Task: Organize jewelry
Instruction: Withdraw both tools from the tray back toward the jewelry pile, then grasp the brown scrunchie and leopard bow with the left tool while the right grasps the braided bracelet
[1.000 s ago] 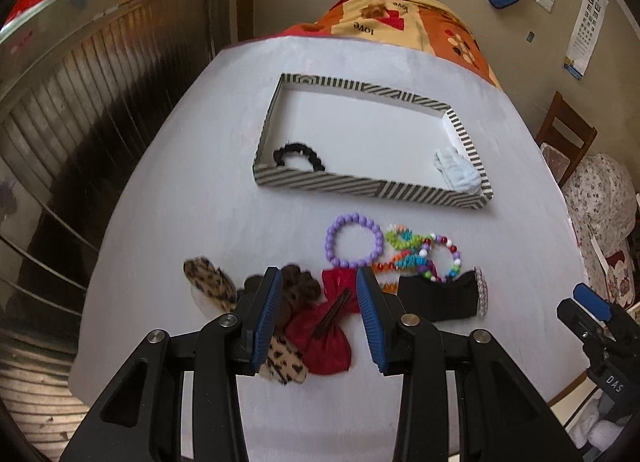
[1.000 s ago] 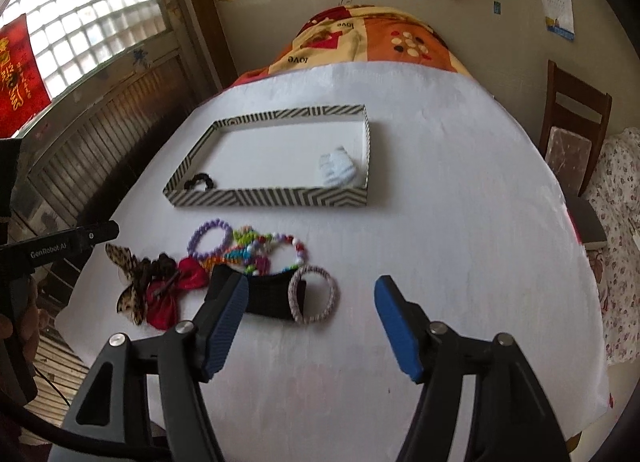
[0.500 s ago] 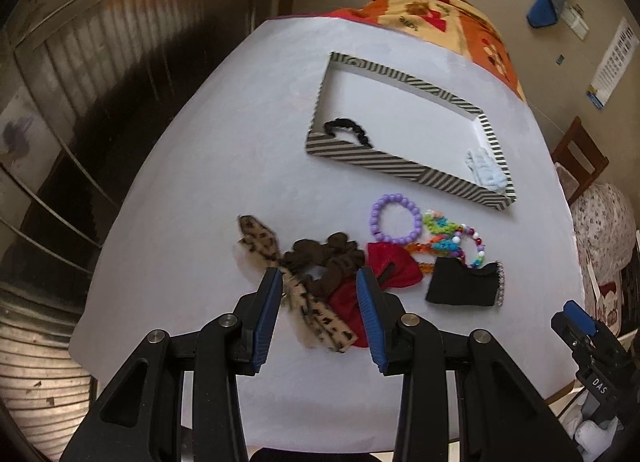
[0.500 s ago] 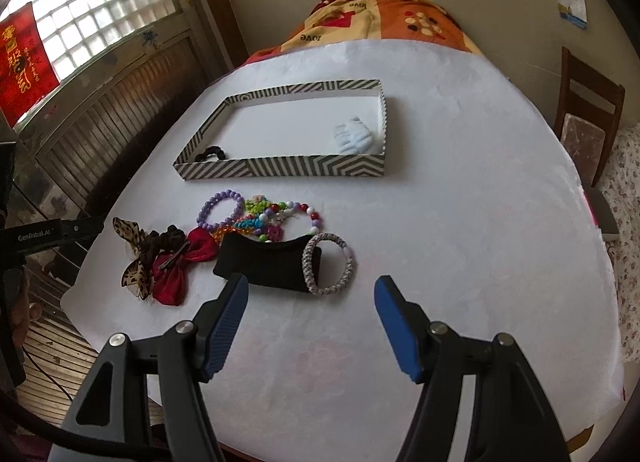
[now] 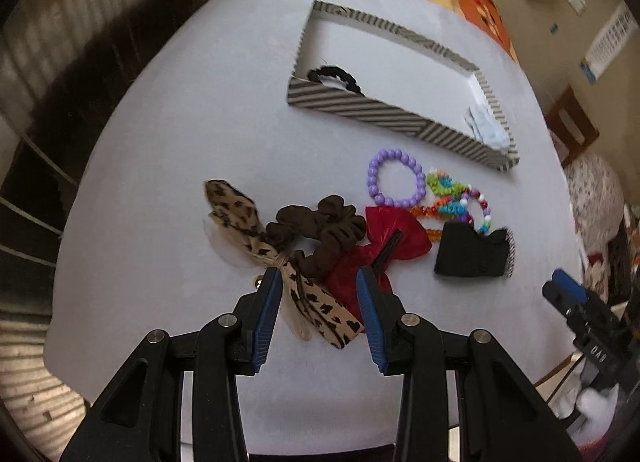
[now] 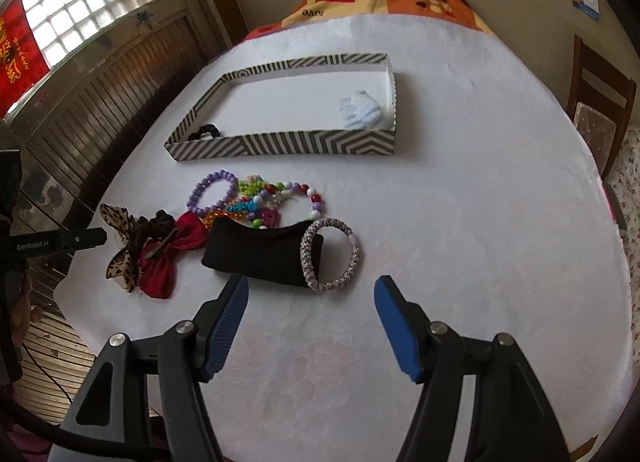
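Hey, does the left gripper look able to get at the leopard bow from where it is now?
Probably yes. The left gripper is open, and the leopard bow already lies between its fingers. The brown scrunchie and red bow crowd close, so it might catch those too.

Your left tool (image 5: 318,282) hangs with its blue pads (image 5: 267,314) apart, either side of the leopard bow (image 5: 280,258); whether they touch it is unclear. A brown scrunchie (image 5: 320,232) lies over that bow, with a red bow (image 5: 384,246) touching its right side. Beyond sit a purple bracelet (image 5: 396,177), mixed coloured beads (image 5: 456,201) and a black band (image 5: 472,252). On the white bench (image 5: 180,141), farther off, the striped tray (image 5: 384,111) holds a black hair tie (image 5: 334,75) and a pale item (image 5: 488,127). Your right tool (image 5: 588,326) shows at the right edge.
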### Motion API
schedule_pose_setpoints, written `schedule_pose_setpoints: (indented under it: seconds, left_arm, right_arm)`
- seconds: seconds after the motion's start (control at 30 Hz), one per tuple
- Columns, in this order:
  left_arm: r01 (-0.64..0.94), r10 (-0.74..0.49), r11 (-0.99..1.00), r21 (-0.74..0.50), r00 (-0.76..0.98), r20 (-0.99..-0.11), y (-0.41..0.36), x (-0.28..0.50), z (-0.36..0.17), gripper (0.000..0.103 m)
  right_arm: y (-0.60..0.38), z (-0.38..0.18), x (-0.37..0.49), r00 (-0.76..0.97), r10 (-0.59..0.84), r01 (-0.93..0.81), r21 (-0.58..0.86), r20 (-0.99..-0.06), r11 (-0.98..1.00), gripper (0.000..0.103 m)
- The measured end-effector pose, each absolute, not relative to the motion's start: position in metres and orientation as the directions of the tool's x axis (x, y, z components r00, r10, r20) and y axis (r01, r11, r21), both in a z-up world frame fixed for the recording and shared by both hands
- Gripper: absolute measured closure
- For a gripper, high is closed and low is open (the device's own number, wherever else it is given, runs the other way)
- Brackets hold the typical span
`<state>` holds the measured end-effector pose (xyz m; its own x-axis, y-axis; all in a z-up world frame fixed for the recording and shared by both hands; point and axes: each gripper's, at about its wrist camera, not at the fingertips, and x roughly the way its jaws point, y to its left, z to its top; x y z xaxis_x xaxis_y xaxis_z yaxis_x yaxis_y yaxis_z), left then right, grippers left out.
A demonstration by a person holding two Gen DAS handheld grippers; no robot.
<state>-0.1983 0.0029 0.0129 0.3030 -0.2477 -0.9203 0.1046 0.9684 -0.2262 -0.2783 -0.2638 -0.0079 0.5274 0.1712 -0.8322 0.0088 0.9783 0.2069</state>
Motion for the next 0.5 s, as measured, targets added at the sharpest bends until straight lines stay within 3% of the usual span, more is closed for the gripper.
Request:
schedule_pose_setpoints:
  seconds: [0.23, 0.5]
  left_arm:
    - [0.177, -0.189, 0.974, -0.139, 0.306, -0.933, -0.009, -0.180, 0.005, 0.073]
    - [0.259, -0.119, 0.964, -0.052, 0.251, -0.961, -0.023, -0.163, -0.019, 0.073]
  right_arm:
    - [-0.267, -0.023, -0.258, 0.515, 0.185, 0.022, 0.228, -0.837, 0.973, 0.042]
    - [-0.266, -0.044, -0.236, 0.473, 0.248, 0.018, 0.291, -0.846, 0.957, 0.065]
